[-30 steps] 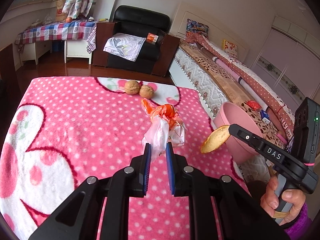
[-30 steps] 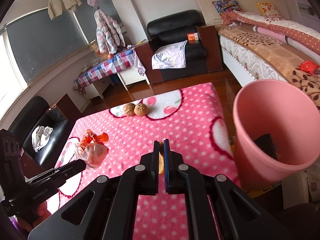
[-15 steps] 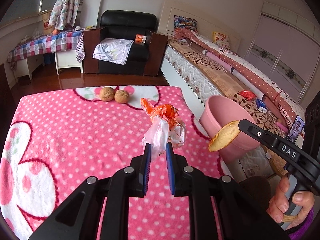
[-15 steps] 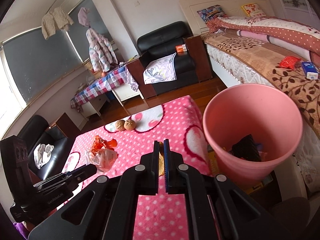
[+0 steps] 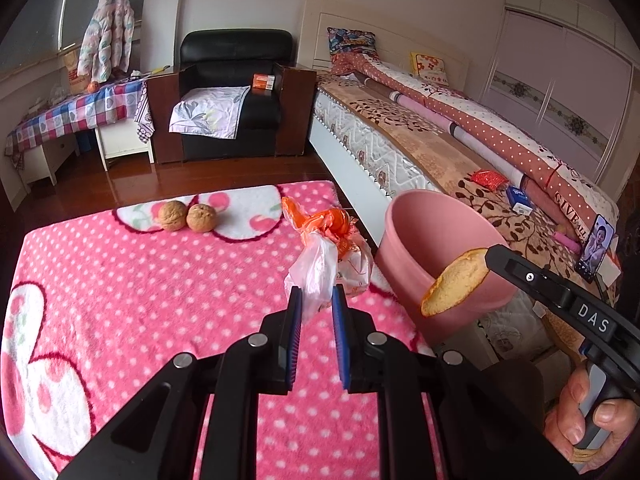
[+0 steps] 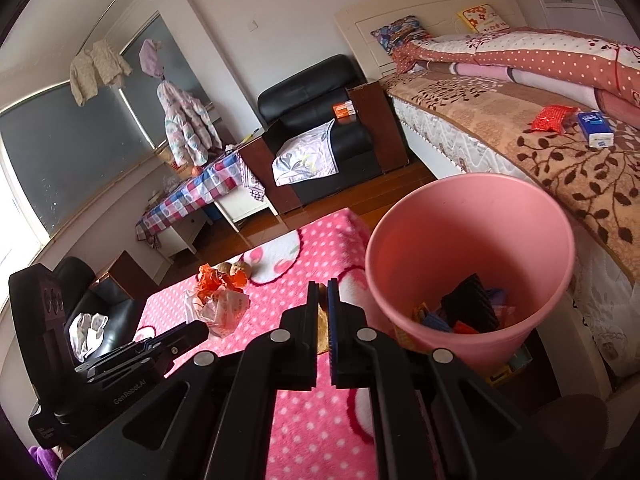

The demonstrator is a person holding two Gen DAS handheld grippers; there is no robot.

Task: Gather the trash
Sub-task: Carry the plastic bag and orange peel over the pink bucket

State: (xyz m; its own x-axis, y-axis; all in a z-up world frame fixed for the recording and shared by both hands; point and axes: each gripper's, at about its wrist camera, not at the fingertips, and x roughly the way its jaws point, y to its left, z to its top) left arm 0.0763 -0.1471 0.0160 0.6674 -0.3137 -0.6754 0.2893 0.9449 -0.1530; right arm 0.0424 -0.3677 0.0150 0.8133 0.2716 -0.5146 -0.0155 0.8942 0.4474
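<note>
Both views are lit by soft, even daylight; no hard shadows are cast. In the right wrist view light is admitted from a window (image 6: pixel 16 216) at 9 o'clock, blown out to white at the frame edge, while the big panes (image 6: pixel 76 152) beside it read dull grey. A glossy reflection is seen on the wood floor (image 5: pixel 132 184) at 11 o'clock in the left wrist view. Strong fisheye bending is seen w/ straight lines bowed toward the rims, and black vignette fills all corners. The wardrobe (image 5: pixel 560 92) at 2 o'clock is slightly smeared. The near tool bodies at 6 o'clock are rendered dark, w/ little detail. Mid-frame is sharp.
</note>
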